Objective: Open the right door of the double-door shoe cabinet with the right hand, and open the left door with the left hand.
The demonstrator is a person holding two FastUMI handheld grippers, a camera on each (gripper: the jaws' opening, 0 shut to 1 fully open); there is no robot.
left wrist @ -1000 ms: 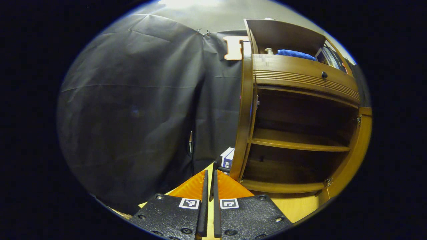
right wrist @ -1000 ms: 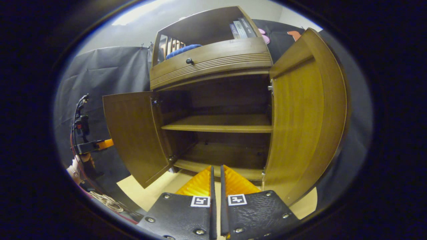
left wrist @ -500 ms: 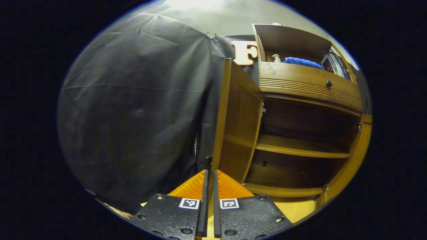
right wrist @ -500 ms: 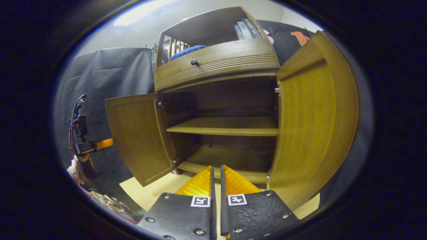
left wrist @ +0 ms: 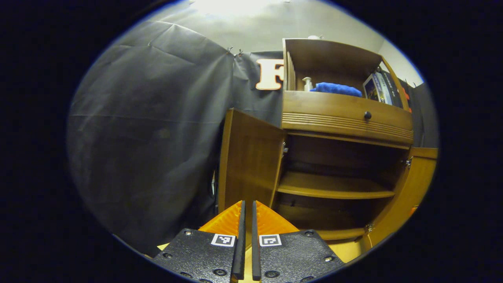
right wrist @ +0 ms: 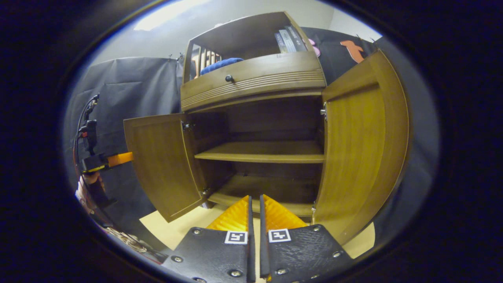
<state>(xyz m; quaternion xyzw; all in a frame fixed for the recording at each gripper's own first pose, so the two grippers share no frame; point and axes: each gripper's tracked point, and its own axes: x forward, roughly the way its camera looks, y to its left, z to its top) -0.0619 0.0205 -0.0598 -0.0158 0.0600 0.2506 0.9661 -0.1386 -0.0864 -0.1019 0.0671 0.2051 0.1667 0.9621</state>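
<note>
Both doors are swung wide on the shoe cabinet: left door, right door, bare shelf between. My right tongs and left tongs are both pressed together, pinching nothing, hanging in front of it.

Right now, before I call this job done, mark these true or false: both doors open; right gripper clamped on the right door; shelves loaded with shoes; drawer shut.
1. Both doors stand open: true, the left door and right door are swung wide.
2. The right gripper clamps the right door: false, its fingers are together, off it.
3. The shelves hold shoes: false, they look bare.
4. The drawer is shut: true.
</note>
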